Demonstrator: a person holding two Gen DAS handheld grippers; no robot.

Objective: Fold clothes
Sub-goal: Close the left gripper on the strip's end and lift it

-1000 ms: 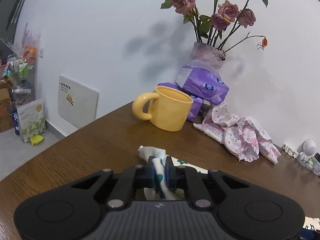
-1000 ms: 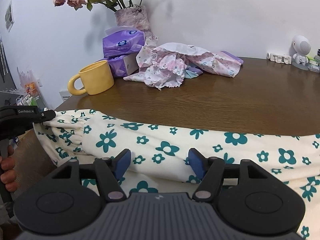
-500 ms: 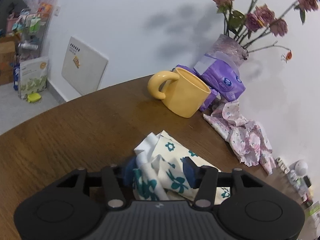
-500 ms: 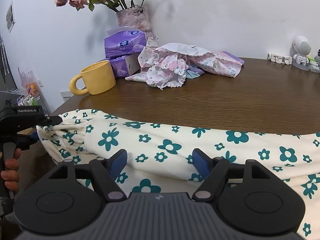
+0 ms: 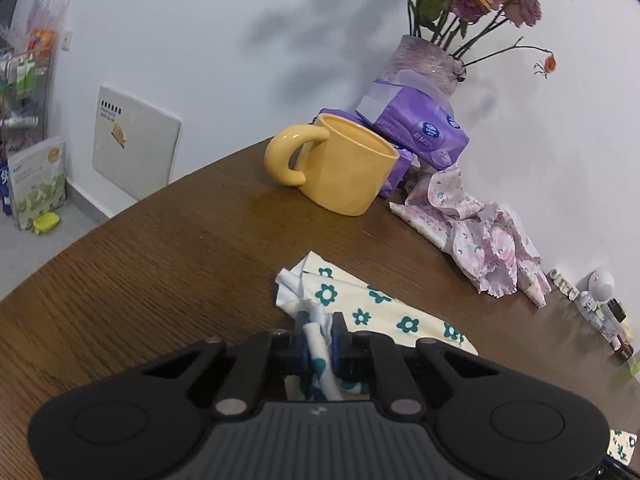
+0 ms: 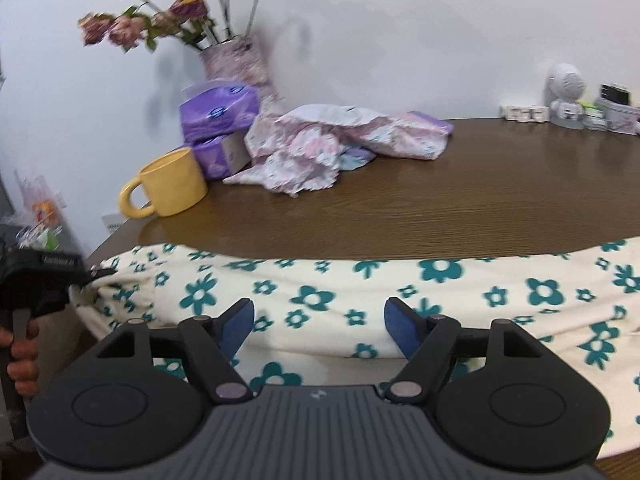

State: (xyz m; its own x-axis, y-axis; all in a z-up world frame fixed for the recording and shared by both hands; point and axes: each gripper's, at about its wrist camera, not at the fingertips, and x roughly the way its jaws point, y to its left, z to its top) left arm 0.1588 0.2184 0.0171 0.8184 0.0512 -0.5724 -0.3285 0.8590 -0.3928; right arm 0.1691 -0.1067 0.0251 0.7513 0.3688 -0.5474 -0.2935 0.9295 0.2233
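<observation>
A cream garment with teal flowers [image 6: 320, 280] lies stretched across the near side of the brown table [image 6: 440, 208]. In the left wrist view its bunched end [image 5: 376, 312] runs back between the jaws. My left gripper [image 5: 318, 320] is closing on that cloth end, pads pressed against it. From the right wrist view the left gripper [image 6: 44, 280] sits at the garment's left end, held by a hand [image 6: 20, 360]. My right gripper [image 6: 318, 320] hovers open over the middle of the garment, with cloth below its blue pads [image 6: 236, 324] but none pinched.
A yellow mug [image 5: 344, 168] stands at the back left beside purple tissue packs [image 5: 420, 128] and a vase of roses [image 5: 424, 64]. A crumpled pink floral garment [image 6: 320, 148] lies behind. Small figures and boxes [image 6: 564, 96] line the back right. The table edge curves off at left.
The left gripper opened on the cloth end half a second ago and has shut on it again. The right gripper's jaws stand slightly wider than a second ago.
</observation>
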